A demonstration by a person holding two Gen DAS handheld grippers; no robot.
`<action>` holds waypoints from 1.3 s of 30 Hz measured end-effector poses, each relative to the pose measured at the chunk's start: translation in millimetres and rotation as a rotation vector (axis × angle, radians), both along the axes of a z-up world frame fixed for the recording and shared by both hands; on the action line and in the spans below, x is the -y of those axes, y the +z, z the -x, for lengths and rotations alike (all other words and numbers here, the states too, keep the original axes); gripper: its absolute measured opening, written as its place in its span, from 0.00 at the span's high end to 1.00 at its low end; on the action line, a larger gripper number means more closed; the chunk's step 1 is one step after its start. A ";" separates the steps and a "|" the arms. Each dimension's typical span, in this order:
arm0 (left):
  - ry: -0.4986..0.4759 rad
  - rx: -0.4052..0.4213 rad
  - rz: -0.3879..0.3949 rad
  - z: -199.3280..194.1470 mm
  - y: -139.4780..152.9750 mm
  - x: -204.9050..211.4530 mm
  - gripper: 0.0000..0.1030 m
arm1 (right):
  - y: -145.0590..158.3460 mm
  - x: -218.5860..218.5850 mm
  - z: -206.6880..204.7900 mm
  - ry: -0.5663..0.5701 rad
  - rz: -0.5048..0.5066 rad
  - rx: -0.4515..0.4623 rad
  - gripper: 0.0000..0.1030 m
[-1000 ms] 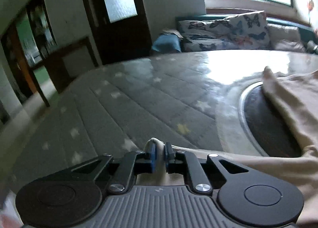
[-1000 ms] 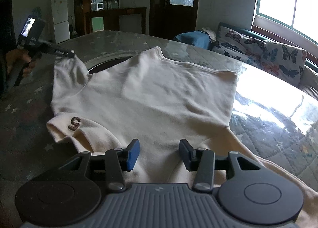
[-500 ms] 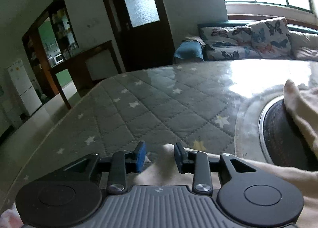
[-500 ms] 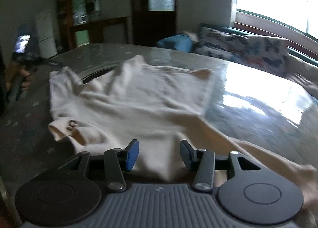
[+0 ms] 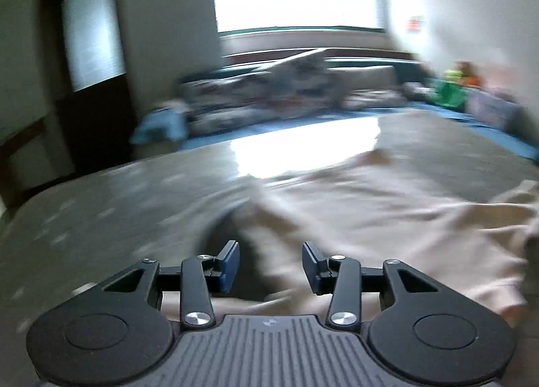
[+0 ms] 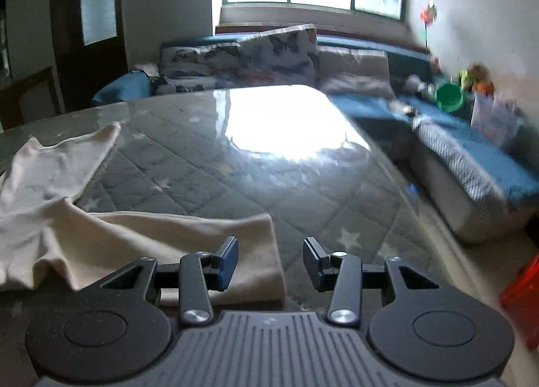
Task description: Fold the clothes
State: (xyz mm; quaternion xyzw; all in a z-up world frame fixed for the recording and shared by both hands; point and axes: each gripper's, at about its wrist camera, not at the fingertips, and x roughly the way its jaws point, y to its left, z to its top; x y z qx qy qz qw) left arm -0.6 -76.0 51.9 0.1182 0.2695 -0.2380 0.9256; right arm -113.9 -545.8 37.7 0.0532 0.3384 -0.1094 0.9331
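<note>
A cream sweatshirt [image 5: 387, 218] lies spread on the quilted grey table cover, blurred in the left wrist view. My left gripper [image 5: 270, 264] is open just above its near edge, holding nothing. In the right wrist view one cream sleeve [image 6: 175, 245] stretches across the table below my open right gripper [image 6: 269, 262], whose left finger [image 6: 226, 262] is over the sleeve's cuff end. The shirt's body [image 6: 50, 168] lies bunched to the left.
The grey star-patterned table cover [image 6: 303, 184] runs far and right with a bright window glare. A blue sofa [image 6: 471, 157] with butterfly cushions [image 6: 279, 50] stands beyond the table. A green bucket [image 6: 448, 97] sits at the far right, a red object [image 6: 522, 296] at the right edge.
My left gripper let go of the sleeve corner, opened wide and swung right over the shirt. My right gripper stayed open and swung right from the shirt's body toward the sleeve end.
</note>
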 end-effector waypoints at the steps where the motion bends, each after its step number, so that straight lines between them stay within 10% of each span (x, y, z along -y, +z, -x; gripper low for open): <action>1: -0.047 -0.005 -0.008 2.7 -1.7 11.9 0.57 | -2.4 3.9 -1.6 -0.003 -0.025 -0.002 0.70; 9: -0.423 -0.044 -0.069 24.0 -15.6 106.8 0.75 | -5.3 8.0 -4.7 -0.006 0.007 0.006 0.96; 16: -0.708 -0.073 -0.125 45.0 -29.6 172.4 0.77 | 5.7 12.5 -9.2 -0.015 0.037 0.034 0.92; 21: -0.792 -0.095 -0.151 59.4 -42.5 179.7 0.77 | 2.5 5.0 -23.0 0.071 0.034 0.013 0.67; 30: -0.841 -0.121 -0.154 62.5 -50.1 180.9 0.77 | -4.6 0.4 -48.8 0.077 0.057 0.005 0.91; 39: -0.871 -0.133 -0.143 62.9 -51.5 180.5 0.78 | -5.3 1.5 -64.6 0.022 0.120 0.006 0.69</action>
